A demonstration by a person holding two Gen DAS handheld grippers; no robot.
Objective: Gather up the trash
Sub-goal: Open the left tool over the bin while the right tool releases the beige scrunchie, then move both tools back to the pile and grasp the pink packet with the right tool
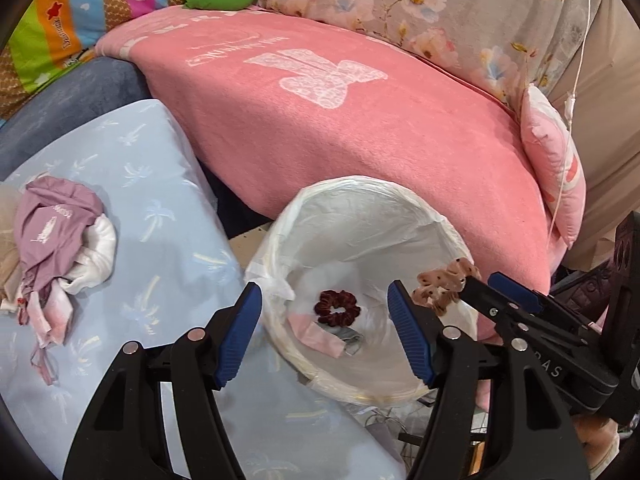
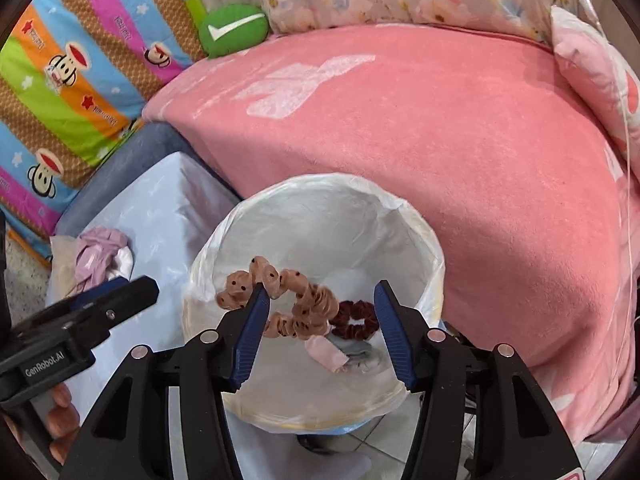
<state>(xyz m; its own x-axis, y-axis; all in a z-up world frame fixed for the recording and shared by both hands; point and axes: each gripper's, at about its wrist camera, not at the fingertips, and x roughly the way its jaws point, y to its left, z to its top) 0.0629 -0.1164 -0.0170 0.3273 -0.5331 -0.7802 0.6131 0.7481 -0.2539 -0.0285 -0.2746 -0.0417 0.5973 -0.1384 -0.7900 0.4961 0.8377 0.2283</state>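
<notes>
A bin with a white liner (image 1: 360, 184) (image 2: 320, 180) stands below both grippers. At its bottom lie a dark red scrunchie (image 1: 336, 306) (image 2: 356, 320), a pink scrap (image 1: 316, 334) (image 2: 326, 352) and something grey (image 1: 352, 340). My right gripper (image 2: 321, 287) (image 1: 486, 282) hangs over the bin with its jaws apart. A peach dotted scrunchie (image 2: 296, 304) (image 1: 444, 284) is draped over its left fingertip, not pinched. My left gripper (image 1: 324, 286) (image 2: 116, 288) is open and empty above the bin's near rim.
A pink blanket (image 1: 320, 120) covers the bed behind the bin. Left of the bin is a light blue cushion (image 1: 140, 240) with a heap of purple and white clothes (image 1: 56, 224). A small pink pillow (image 1: 556, 160) and a thin cord (image 1: 572, 80) are at the right.
</notes>
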